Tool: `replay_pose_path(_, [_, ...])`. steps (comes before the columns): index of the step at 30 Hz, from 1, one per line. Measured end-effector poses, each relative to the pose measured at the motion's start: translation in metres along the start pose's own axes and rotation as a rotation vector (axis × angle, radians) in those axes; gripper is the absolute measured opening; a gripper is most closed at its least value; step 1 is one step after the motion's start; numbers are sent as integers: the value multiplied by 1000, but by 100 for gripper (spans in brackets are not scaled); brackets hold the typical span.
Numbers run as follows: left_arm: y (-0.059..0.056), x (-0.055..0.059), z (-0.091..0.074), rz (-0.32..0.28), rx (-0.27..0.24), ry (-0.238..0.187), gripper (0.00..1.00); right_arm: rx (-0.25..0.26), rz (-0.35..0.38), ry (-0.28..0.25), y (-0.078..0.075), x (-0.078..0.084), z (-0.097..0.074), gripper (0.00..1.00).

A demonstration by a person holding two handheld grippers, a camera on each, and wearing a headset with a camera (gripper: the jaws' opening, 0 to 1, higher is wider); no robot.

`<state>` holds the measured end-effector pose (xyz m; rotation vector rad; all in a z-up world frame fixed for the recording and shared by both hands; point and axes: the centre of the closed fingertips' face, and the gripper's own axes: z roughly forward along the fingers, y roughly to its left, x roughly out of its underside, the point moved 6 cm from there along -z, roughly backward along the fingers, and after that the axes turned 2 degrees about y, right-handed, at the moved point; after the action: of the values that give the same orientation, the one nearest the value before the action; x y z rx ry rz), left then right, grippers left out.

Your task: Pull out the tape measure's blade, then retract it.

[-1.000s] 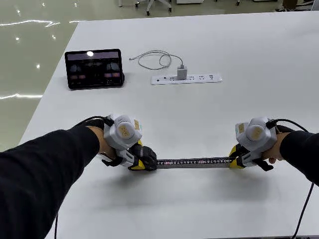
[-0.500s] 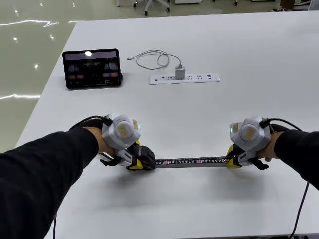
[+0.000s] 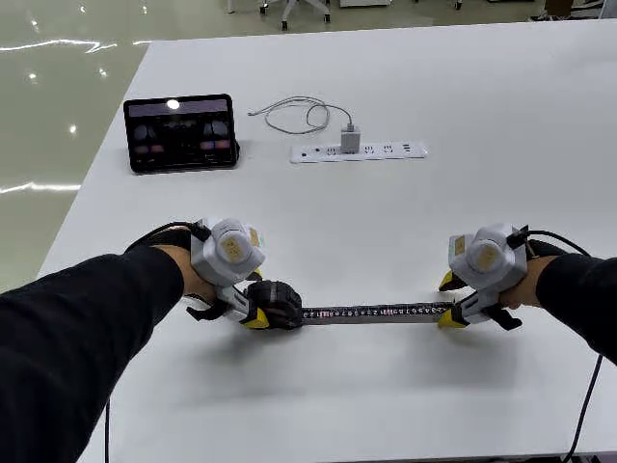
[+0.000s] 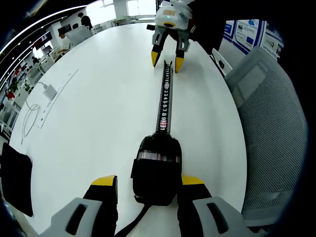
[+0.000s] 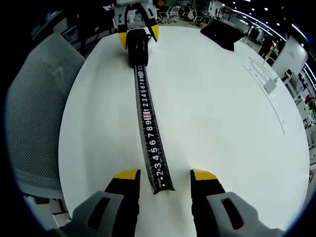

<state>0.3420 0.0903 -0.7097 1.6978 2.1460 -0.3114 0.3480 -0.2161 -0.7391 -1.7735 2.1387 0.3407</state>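
1. The jaws of my left gripper point(image 4: 148, 180) flank the tape measure case point(image 4: 157, 165). One touches it and a slim gap shows at the other, so I cannot tell if it is pinched.
2. The jaws of my right gripper point(image 5: 164, 176) stand spread. The tip of the blade point(image 5: 147, 121) lies between them on the table point(image 5: 227, 123), touching neither.

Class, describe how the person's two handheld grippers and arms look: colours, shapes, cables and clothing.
The left gripper and right gripper match: each has a rounded light-grey body and grey jaws capped with yellow tips. A thin black cable runs from the right one, and a second black cable from the left. The person wears long black sleeves.
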Motion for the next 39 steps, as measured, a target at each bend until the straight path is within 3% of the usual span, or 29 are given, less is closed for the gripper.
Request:
replay_pose_path(2, [-1,0,0,-2,2,0,44,-31,45,-19,4,-3,2,45])
replay_pose_path(6, [-1,2,-2,-5,2,5,45,-39,61,-8,5,-2,3,59])
replay_pose_path(11, [1,2,-4,-26,-8,-12,56,-46,85,1,6,0,1,70])
replay_pose_path(20, [-3,0,-5,-67,-3,-26,76,-40,108,29,8,6,-2,73])
replay_pose_path(23, [-2,10,-2,-88,-34,19,90,-35,119,19,9,8,-3,72])
replay_pose_path(25, [-3,10,-3,-127,-33,-10,100,-26,134,12,9,8,-3,78])
replay_pose_path(27, [-1,11,-5,-163,-37,-31,100,-17,146,1,8,8,-3,87])
replay_pose_path(32, [0,14,-11,-233,-52,-73,100,5,169,-30,7,7,-6,99])
replay_pose_path(35, [4,16,-17,-262,-91,-125,100,38,217,-21,6,9,-10,100])
replay_pose_path(39, [7,23,-24,-335,-135,-164,100,62,262,-71,7,9,-15,100])
